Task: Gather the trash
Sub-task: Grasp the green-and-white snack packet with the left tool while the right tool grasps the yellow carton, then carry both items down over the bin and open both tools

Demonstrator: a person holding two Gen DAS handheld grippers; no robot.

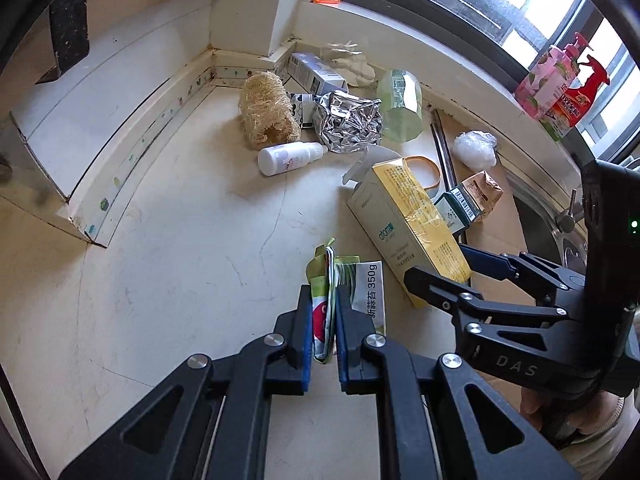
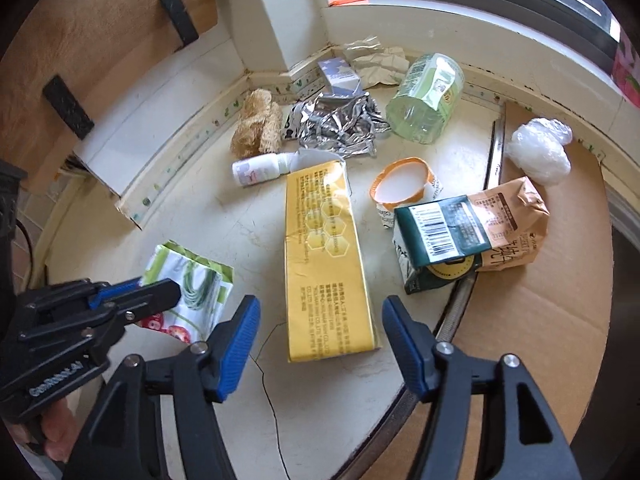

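Right gripper tilted down, jaws apart over yellow carton

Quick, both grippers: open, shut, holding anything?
Left gripper: shut on the green printed packet.
Right gripper: open, holding nothing, over the yellow box.

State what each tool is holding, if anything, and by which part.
The left tool grips a green food packet by its folded edge. The right tool holds nothing, open above the yellow box.

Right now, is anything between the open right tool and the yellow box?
Nothing visible. The right tool hangs open just above the near end of the yellow box, with only bare counter between. The left tool, off to one side, grips a green packet.
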